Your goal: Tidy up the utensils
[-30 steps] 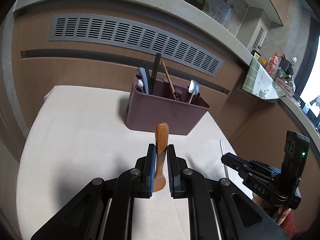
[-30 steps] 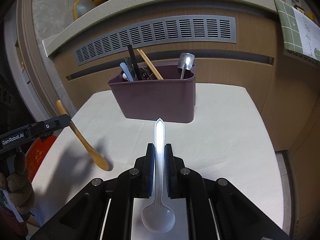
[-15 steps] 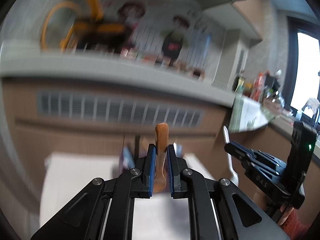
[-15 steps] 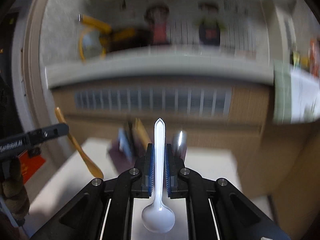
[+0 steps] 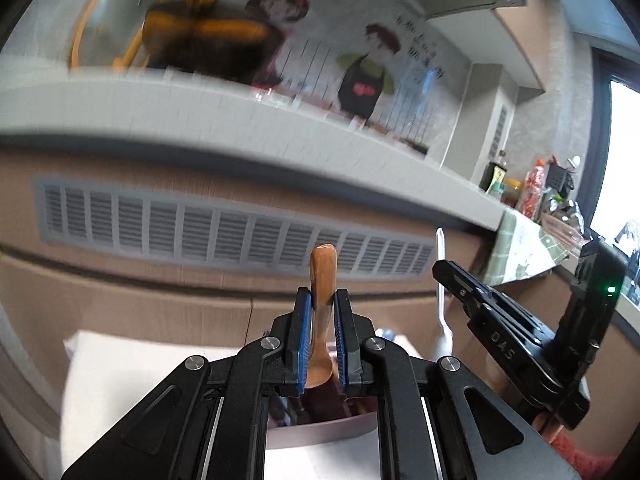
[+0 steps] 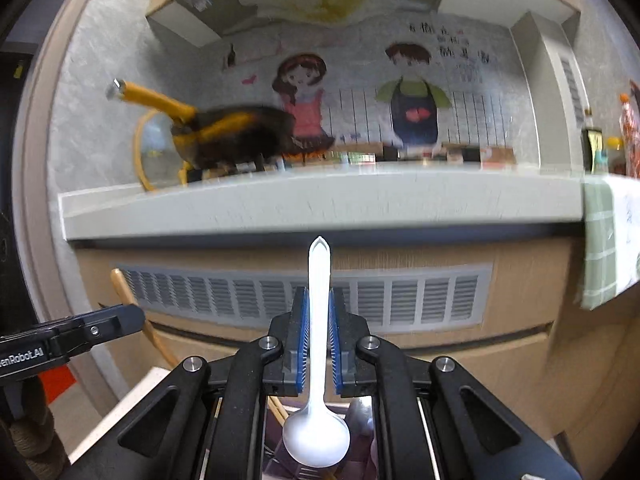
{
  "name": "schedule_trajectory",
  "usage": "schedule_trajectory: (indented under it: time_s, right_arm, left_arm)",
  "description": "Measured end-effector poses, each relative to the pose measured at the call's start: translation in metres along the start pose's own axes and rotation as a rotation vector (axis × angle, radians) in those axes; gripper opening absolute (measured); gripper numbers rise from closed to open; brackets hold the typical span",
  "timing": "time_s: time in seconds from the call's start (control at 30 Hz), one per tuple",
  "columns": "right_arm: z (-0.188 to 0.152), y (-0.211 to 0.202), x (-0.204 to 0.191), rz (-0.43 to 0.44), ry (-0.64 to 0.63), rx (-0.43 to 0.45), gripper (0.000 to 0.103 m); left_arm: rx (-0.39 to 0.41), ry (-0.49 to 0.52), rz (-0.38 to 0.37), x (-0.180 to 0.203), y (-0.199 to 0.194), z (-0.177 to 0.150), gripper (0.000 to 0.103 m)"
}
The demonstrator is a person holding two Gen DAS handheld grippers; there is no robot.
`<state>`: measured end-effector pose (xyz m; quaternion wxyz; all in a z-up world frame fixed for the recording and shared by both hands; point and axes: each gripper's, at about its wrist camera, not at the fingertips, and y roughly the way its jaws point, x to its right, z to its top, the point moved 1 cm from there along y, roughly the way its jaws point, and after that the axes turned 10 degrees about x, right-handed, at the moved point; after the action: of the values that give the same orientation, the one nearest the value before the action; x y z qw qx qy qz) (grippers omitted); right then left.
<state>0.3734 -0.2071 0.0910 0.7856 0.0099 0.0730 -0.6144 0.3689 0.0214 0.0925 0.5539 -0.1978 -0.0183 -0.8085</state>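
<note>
- Ahead, you are facing a wood-panelled counter front (image 6: 516, 280) with a long grey vent grille (image 6: 400, 300) set in it and a pale stone ledge (image 6: 320, 204) running along the top; a cartoon mural of two figures (image 6: 412, 92) is showing on the wall behind, and a green checked cloth (image 6: 600, 248) is hanging off the ledge at the right.
- You are working over a white tabletop (image 5: 132, 376), which is showing low in the left wrist view, blurred.
- The maroon utensil holder (image 5: 320, 432) is sitting on that tabletop, directly beneath both grippers; you are seeing only its rim and some contents between the arms of each gripper, and which compartments hold what cannot be told.
- Your left gripper (image 5: 322, 320) is holding its blue-padded fingers clamped on the wooden spoon (image 5: 322, 276), handle end pointing up and forward, bowl end hanging down over the holder.
- Your right gripper (image 6: 318, 328) is holding its fingers clamped on the white plastic spoon (image 6: 318, 280), pointed handle tip up, bowl hanging below the fingers above the holder's opening.
- Each gripper is appearing in the other's view: the right one at the right edge of the left view with the white spoon upright, the left one at the left edge of the right view with the wooden spoon slanting down.
</note>
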Motion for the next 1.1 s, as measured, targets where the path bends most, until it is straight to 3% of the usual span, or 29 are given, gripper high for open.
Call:
schedule_trajectory:
  time_s: [0.13,0.27,0.3,0.43,0.73,0.93,1.1]
  right_arm:
    - [-0.033,0.033,0.010,-0.025,0.032,-0.082,0.009]
    - [-0.062,0.050,0.018,-0.017,0.056,-0.167,0.010]
    - [-0.068,0.054,0.019,0.005,0.064,-0.209,0.010]
    - [-0.087,0.052,0.027,0.056,0.111,-0.311,0.014]
    - [-0.101,-0.032,0.033,-0.025,0.068,-0.341,0.018]
    - [-0.106,-0.109,0.010,0.071,0.063,-0.404,0.020]
    - [-0.104,-0.175,-0.015,0.108,0.047,-0.384,0.023]
  left_arm:
    - [-0.069,-0.067,-0.016,-0.017,0.023,-0.018,0.011]
    - [-0.136,-0.070,-0.024,-0.019,0.043,-0.037,0.012]
    - [-0.146,-0.071,-0.020,-0.019,0.046,-0.041,0.015]
    - [-0.158,-0.057,0.012,-0.020,0.045,-0.054,0.044]
    - [-0.042,0.087,0.254,0.009,-0.044,-0.086,0.054]
    - [-0.024,0.170,0.312,0.046,-0.119,-0.120,0.054]
    - [-0.033,0.246,0.371,0.072,-0.168,-0.139,0.054]
